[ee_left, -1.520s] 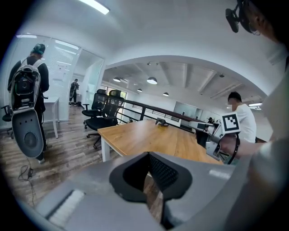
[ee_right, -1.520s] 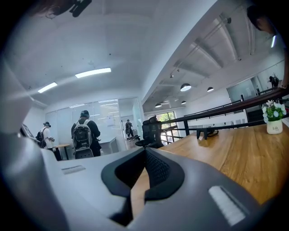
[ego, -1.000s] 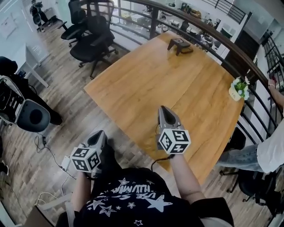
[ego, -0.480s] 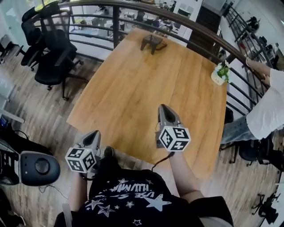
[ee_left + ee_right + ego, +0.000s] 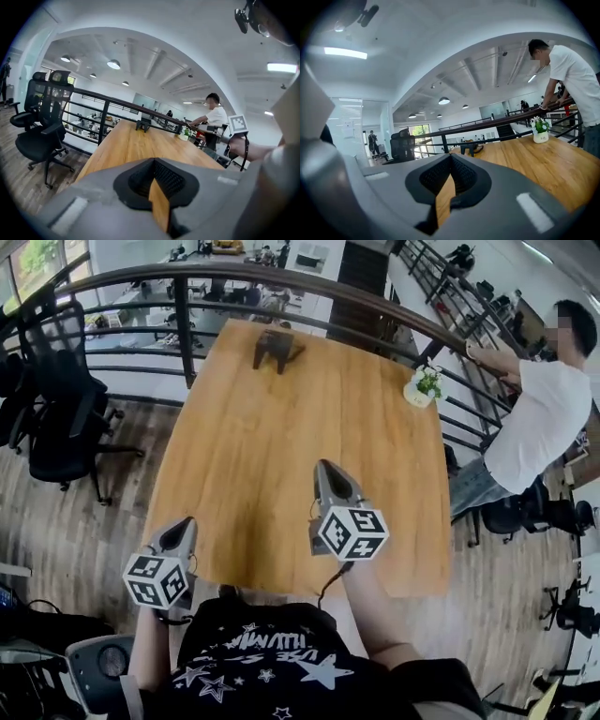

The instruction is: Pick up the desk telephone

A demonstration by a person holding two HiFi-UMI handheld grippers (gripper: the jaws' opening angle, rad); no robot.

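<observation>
Nothing of the pick-up is done yet, as far as I can see. The desk telephone (image 5: 275,345), a dark set, sits at the far edge of the table (image 5: 281,456), close to the railing (image 5: 309,287) and a little left of the middle. Nobody is touching it.

Both tools are back at the near end, well apart from the phone. The left tool (image 5: 180,529) hangs just off the near left corner, over the wooden floor rather than the tabletop. Its jaws are closed together with nothing between them. The right tool (image 5: 325,472) is over the table by the near edge, and its jaws are likewise pressed together and empty. Both point roughly down the length of the table toward the phone.

A small flower pot (image 5: 422,388) stands by the right edge near the far corner, and a person in a white shirt (image 5: 536,418) leans on the railing beyond it. Neither lies between the tools and the phone.

I reckon what's left is the whole job: cross the table, open a tool, close it on the phone and lift.
</observation>
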